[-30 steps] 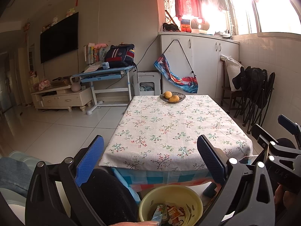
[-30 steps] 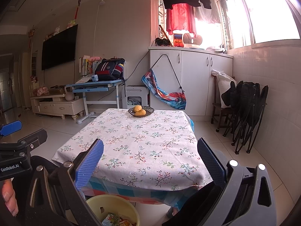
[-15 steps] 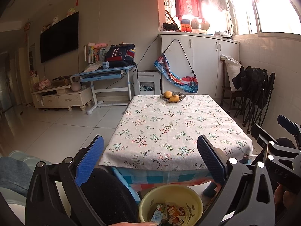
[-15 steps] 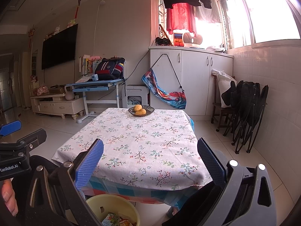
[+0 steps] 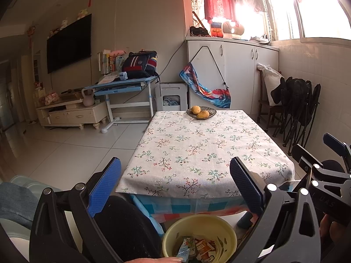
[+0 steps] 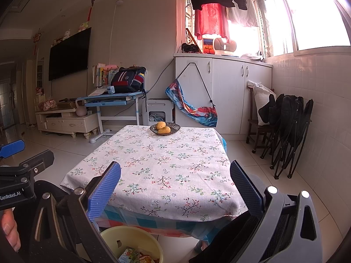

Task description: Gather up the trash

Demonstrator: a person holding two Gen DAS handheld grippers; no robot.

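Observation:
A yellow plastic bin stands on the floor below the near edge of the table, with several crumpled wrappers and cartons inside. It also shows in the right wrist view. My left gripper is open and empty, held above the bin and facing the table. My right gripper is open and empty too, beside it on the right. The table top with its floral cloth shows no trash.
A dark dish of yellow fruit sits at the table's far end. Folded black chairs lean on the right wall. White cabinets, a blue desk and a TV stand line the back. Tiled floor lies to the left.

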